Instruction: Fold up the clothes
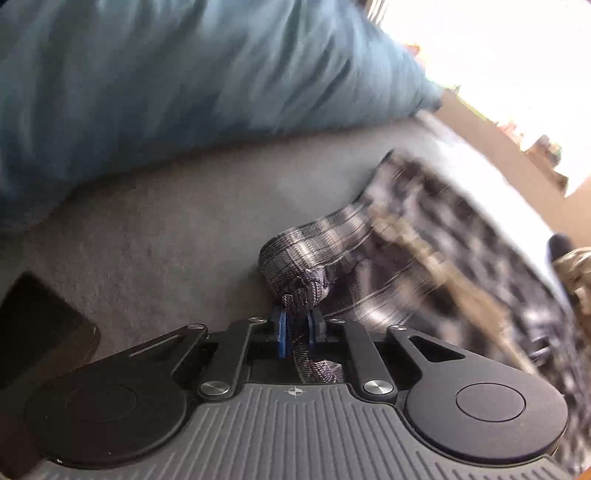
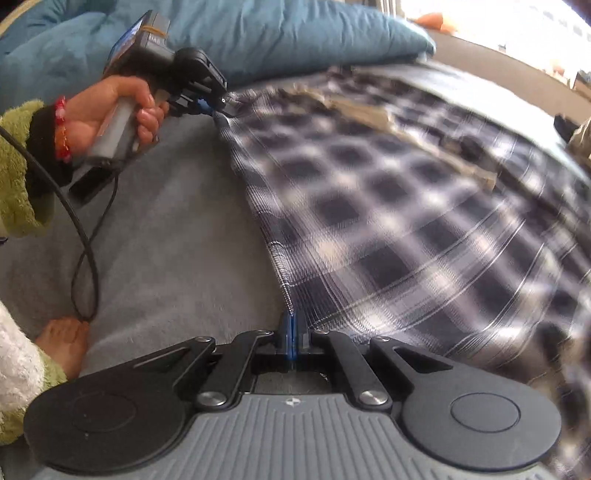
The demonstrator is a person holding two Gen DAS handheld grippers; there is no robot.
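A dark navy and white check is seen on the shirt (image 2: 388, 221) at right of frame, with a tan lining (image 2: 373, 107) at its upper part. The blanket (image 2: 166, 240) at centre left is plain grey. The duvet (image 2: 295, 33) along the top is teal. The sleeve (image 2: 18, 184) at left is fuzzy green with a black cuff. The bracelet (image 2: 62, 129) is red and orange. Blue pads (image 2: 291, 338) are noted between black arms at lower centre.

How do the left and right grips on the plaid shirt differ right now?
The left gripper pinches a bunched, twisted wad of the plaid shirt; the right gripper clamps a flat, thin edge. The left jaws stand slightly apart around the wad; the right jaws are fully closed. Both hold the same side edge.
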